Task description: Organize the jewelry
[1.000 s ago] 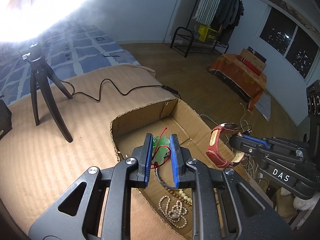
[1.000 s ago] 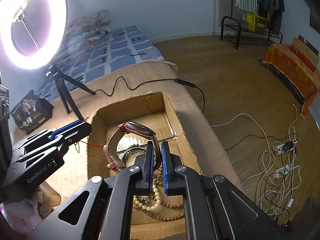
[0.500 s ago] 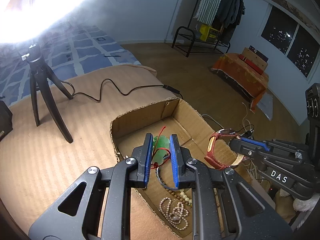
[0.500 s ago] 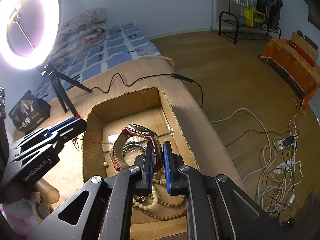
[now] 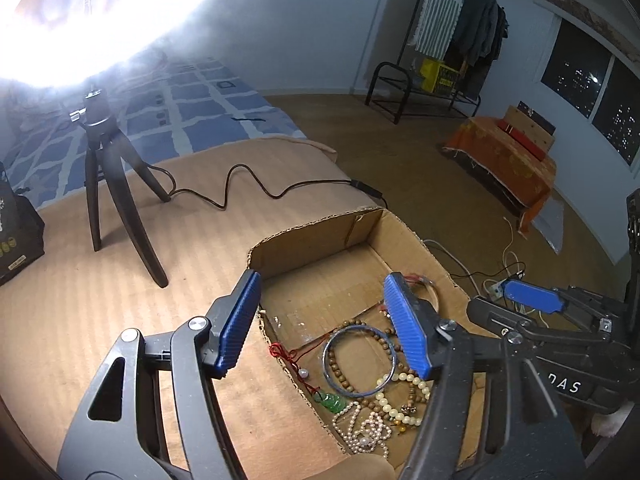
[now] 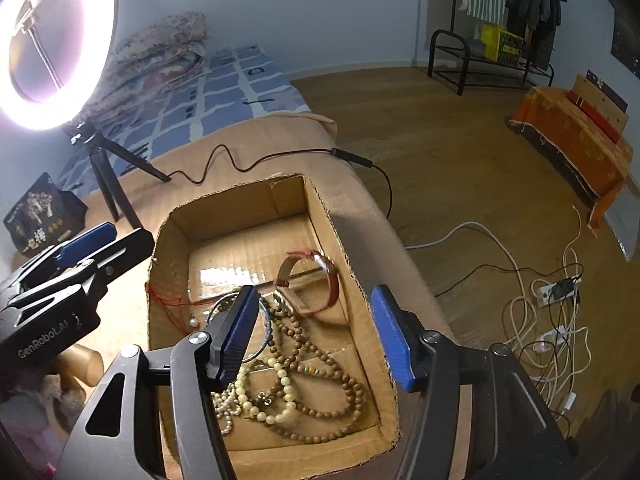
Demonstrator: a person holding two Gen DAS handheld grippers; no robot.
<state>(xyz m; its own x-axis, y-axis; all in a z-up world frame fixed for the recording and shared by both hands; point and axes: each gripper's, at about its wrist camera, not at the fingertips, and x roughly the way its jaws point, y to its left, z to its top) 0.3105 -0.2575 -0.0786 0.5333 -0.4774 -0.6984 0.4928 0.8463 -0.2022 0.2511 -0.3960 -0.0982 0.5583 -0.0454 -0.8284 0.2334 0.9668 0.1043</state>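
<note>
both tongs spread wide over the box

left gripper (image 5: 326,324) and right gripper (image 6: 316,336) hang with jaws apart, gripping nothing, above the cardboard box (image 6: 320,208). inside lie the red-strapped watch (image 6: 320,284), a blue bangle (image 5: 360,360), the green pendant (image 5: 334,402), pearls and brown beads (image 6: 320,360). the box sits on a tan blanket (image 5: 120,280).

A cardboard box (image 6: 336,236) is set on a blanket (image 5: 100,320) at the bed's edge. Inside it, a watch (image 6: 316,284) is lodged against the right wall, with a bangle (image 5: 359,360) and bead strings (image 6: 312,364) heaped nearer the front. A corded pendant (image 5: 332,402) is draped over the left wall. Behind the box to the left, a tripod (image 5: 112,192) is stood, and a cable (image 6: 256,160) is trailed from it past the box's back. A tangle of cords (image 6: 552,320) is spread on the floor to the right.
</note>
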